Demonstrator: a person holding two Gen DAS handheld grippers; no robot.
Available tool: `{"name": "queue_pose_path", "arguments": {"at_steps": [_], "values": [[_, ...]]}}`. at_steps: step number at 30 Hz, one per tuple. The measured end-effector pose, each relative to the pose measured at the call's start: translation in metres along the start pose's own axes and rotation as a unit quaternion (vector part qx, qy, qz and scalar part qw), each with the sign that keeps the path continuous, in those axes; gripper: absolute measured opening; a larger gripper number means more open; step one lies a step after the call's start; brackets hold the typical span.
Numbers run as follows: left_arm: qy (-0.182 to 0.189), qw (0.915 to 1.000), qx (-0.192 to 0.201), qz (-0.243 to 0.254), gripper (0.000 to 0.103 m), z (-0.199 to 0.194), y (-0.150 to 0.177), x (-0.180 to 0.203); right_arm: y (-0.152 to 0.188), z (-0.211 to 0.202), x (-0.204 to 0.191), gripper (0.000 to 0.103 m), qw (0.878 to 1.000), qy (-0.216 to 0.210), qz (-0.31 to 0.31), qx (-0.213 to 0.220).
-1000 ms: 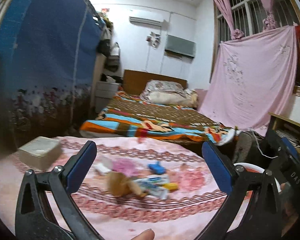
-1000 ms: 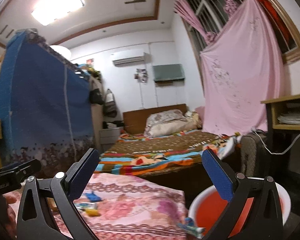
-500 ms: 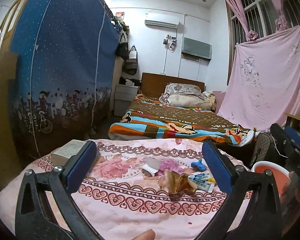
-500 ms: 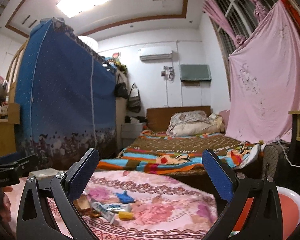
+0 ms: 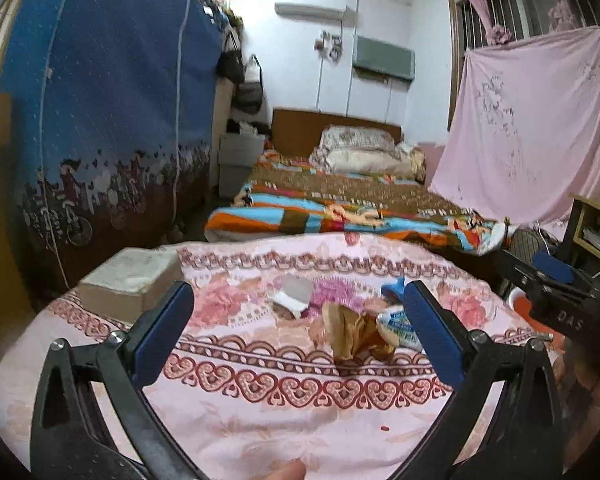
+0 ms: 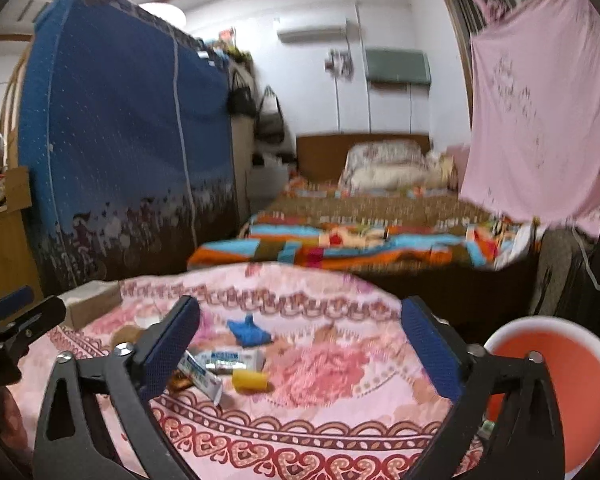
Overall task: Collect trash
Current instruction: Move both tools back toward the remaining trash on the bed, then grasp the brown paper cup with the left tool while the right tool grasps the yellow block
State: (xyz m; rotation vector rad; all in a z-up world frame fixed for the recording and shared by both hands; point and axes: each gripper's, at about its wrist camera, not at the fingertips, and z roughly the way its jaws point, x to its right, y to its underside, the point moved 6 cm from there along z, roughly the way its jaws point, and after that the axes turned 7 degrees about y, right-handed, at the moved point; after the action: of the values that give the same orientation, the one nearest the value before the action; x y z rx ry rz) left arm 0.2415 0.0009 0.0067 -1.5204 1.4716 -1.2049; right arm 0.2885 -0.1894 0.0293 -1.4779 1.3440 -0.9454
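Trash lies on the pink floral tablecloth (image 5: pixel 260 420). In the left wrist view I see crumpled brown paper (image 5: pixel 354 334), a white scrap (image 5: pixel 294 298), a blue piece (image 5: pixel 392 288) and a printed tube (image 5: pixel 400 324). My left gripper (image 5: pixel 298 336) is open just short of the brown paper, with nothing between its pads. In the right wrist view the blue piece (image 6: pixel 248 332), a silver wrapper (image 6: pixel 232 360), a white tube (image 6: pixel 202 374) and a yellow bit (image 6: pixel 250 381) lie ahead. My right gripper (image 6: pixel 300 350) is open, its jaws closing on nothing.
A red bucket with a white rim (image 6: pixel 568 380) stands at the table's right side. A flat box (image 5: pixel 128 284) sits on the table's far left. A bed (image 5: pixel 340 208) and a blue wardrobe (image 5: pixel 100 120) stand beyond. The left gripper (image 6: pixel 8 320) shows at that view's left edge.
Both views have dipped toward the table and the trash now sits larger between the fingers. The right view swung left, away from the bucket. The right jaws have narrowed slightly.
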Motion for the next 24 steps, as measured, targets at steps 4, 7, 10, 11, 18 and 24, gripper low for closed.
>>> {"name": "queue_pose_path", "arguments": {"at_steps": [4, 7, 10, 11, 18, 24], "values": [[0.013, 0.9994, -0.033, -0.002, 0.082, 0.012, 0.005, 0.001, 0.010, 0.015, 0.000, 0.080, 0.999, -0.010, 0.005, -0.047], [0.026, 0.9978, -0.060, -0.002, 0.068, 0.021, 0.011, 0.004, 0.017, 0.025, -0.004, 0.076, 0.997, -0.017, -0.004, -0.077], [0.038, 0.9954, -0.088, -0.001, 0.059, 0.030, 0.016, 0.007, 0.023, 0.033, -0.012, 0.067, 0.994, -0.027, -0.018, -0.105], [0.044, 0.9942, -0.098, 0.000, 0.054, 0.034, 0.018, 0.008, 0.025, 0.035, -0.014, 0.064, 0.993, -0.029, -0.022, -0.112], [0.065, 0.9868, -0.148, -0.002, 0.027, 0.050, 0.030, 0.013, 0.041, 0.051, -0.027, 0.058, 0.982, -0.062, -0.041, -0.174], [0.081, 0.9823, -0.168, -0.017, 0.007, 0.056, 0.035, 0.010, 0.051, 0.060, -0.038, 0.057, 0.973, -0.081, -0.054, -0.209]]}}
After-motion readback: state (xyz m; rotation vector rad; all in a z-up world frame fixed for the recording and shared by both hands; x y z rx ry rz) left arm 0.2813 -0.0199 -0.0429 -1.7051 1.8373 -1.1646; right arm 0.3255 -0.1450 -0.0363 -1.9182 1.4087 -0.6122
